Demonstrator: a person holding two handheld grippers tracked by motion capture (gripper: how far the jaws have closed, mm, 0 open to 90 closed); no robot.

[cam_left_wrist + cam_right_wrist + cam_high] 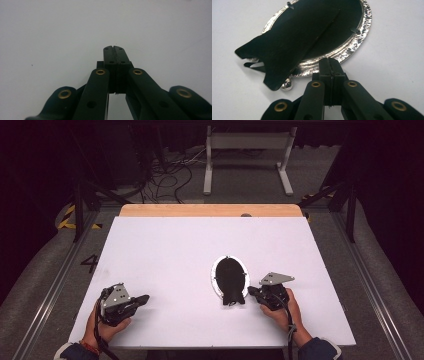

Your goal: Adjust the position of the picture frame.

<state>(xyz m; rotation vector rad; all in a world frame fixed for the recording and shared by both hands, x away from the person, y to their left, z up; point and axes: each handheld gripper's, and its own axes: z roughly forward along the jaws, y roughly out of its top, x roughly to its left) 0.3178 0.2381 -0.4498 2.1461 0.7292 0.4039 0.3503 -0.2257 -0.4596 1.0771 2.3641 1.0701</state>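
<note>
An oval silver-rimmed frame [230, 279] lies face down right of the middle of the white board, its black back [329, 27] up. A black flap-like stand [282, 50] sticks out over the shiny rim [362, 37] at the near end, with a small silver ball foot [287, 85] beside it. My right gripper [251, 291] [330, 60] is shut and empty, and its tips are at the frame's rim on the right side. Near the board's front left corner my left gripper [145, 298] [113, 47] rests, shut with nothing between its jaws, pointing right.
The white board [165, 245] covers a wooden table whose far edge [210, 210] shows at the back. Beyond it on the floor stand a white metal frame [247, 155] and loose cables [165, 175]. Metal rails run along both sides.
</note>
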